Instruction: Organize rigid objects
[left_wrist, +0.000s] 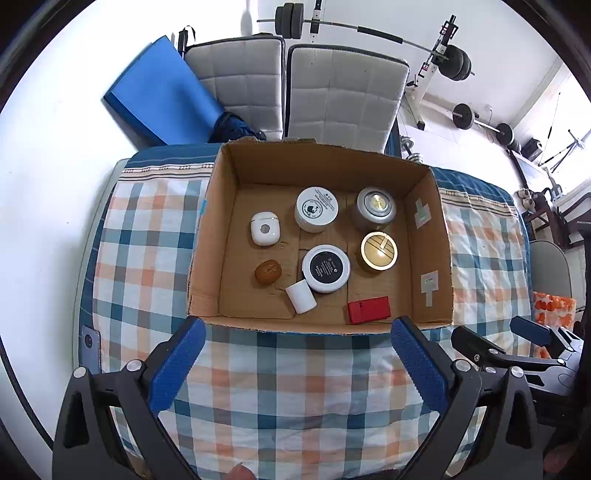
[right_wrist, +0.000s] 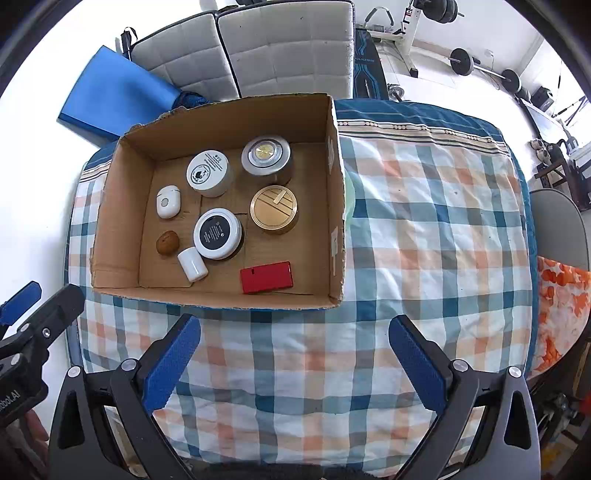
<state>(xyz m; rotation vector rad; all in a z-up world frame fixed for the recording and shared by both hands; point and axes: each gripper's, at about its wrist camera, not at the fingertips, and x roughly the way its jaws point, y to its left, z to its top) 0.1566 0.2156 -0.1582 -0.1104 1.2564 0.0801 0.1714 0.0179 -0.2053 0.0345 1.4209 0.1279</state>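
An open cardboard box (left_wrist: 207, 221) (right_wrist: 110, 206) stands on a checked cloth. Inside lie a red box (left_wrist: 368, 310) (right_wrist: 266, 277), a small white cylinder (left_wrist: 301, 296) (right_wrist: 192, 264), a black-topped white jar (left_wrist: 325, 268) (right_wrist: 217, 233), a gold tin (left_wrist: 379, 250) (right_wrist: 273, 207), a silver tin (left_wrist: 376, 205) (right_wrist: 265, 154), a white jar (left_wrist: 316, 208) (right_wrist: 208, 172), a white earbud case (left_wrist: 264, 228) (right_wrist: 168, 201) and a walnut (left_wrist: 268, 271) (right_wrist: 168, 242). My left gripper (left_wrist: 297, 338) is open and empty just before the box's near wall. My right gripper (right_wrist: 294, 334) is open and empty, also in front of the box.
The checked cloth (right_wrist: 424, 236) covers the table to the right of the box. Two grey padded chairs (left_wrist: 343, 92) stand behind the table, with a blue mat (left_wrist: 159, 96) at the left. An orange patterned cloth (right_wrist: 561, 295) lies at the right edge. Weights stand at the back.
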